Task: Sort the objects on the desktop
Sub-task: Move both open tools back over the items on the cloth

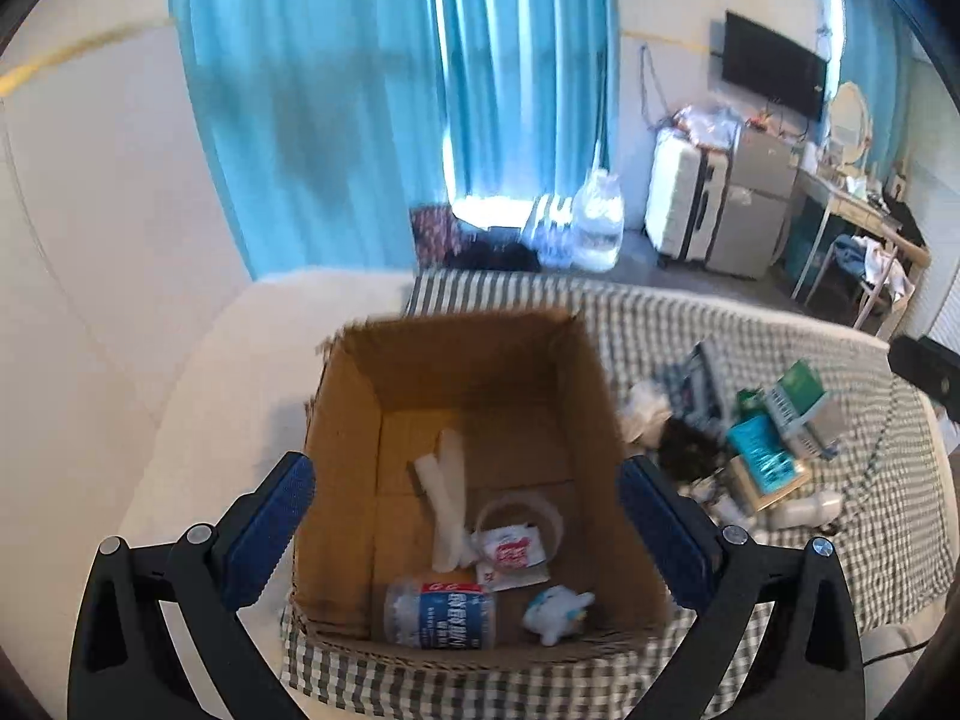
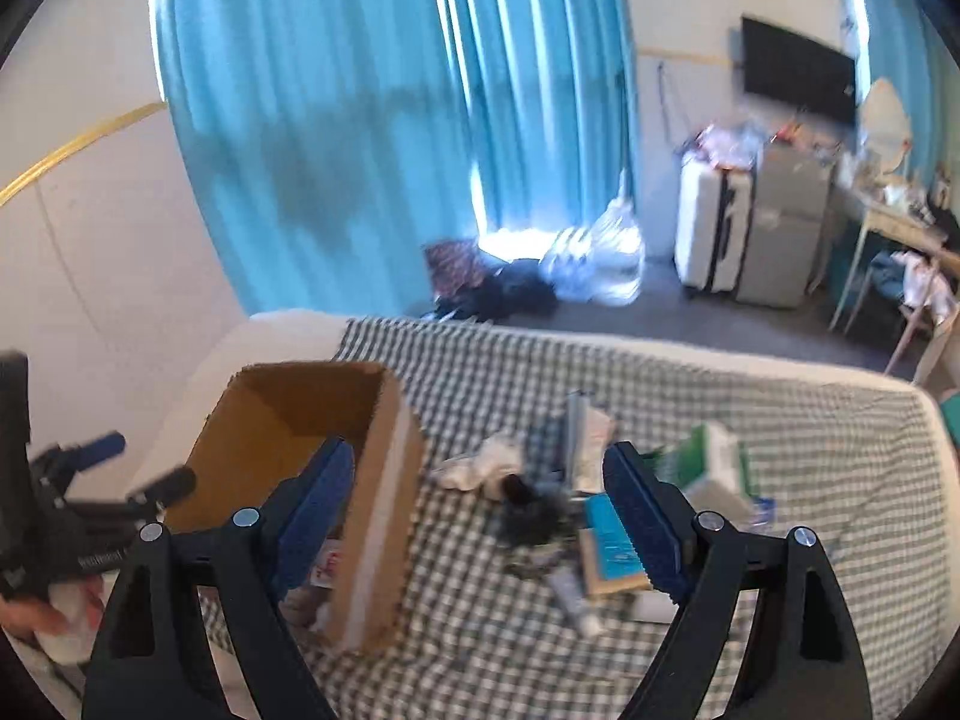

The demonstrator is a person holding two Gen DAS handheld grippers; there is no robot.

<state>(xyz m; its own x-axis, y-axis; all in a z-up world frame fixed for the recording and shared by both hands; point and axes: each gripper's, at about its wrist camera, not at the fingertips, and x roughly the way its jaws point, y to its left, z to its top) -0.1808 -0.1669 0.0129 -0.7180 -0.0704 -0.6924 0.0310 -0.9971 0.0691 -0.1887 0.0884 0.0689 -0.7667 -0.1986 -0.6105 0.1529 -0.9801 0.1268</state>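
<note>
An open cardboard box [image 1: 348,456] stands on a checked cloth [image 1: 690,324]. Inside lie a plastic bottle [image 1: 441,612], a small white toy [image 1: 555,612], a red-and-white packet [image 1: 510,552], a tape roll [image 1: 522,516] and a white strip [image 1: 450,498]. My left gripper [image 1: 465,522] is open and empty above the box. My right gripper [image 2: 477,516] is open and empty above a pile to the right of the box [image 2: 378,498]: a black tangle [image 2: 534,516], a teal packet [image 2: 609,534], a green-and-white box [image 2: 714,468], white cloth [image 2: 480,462] and a tube [image 2: 573,594].
The cloth covers a white bed. Beyond it are blue curtains [image 2: 372,120], bags on the floor [image 2: 594,264], a white suitcase [image 2: 714,228], a grey cabinet [image 2: 786,228] and a desk [image 2: 900,228]. The left gripper [image 2: 129,477] shows at the right wrist view's left edge.
</note>
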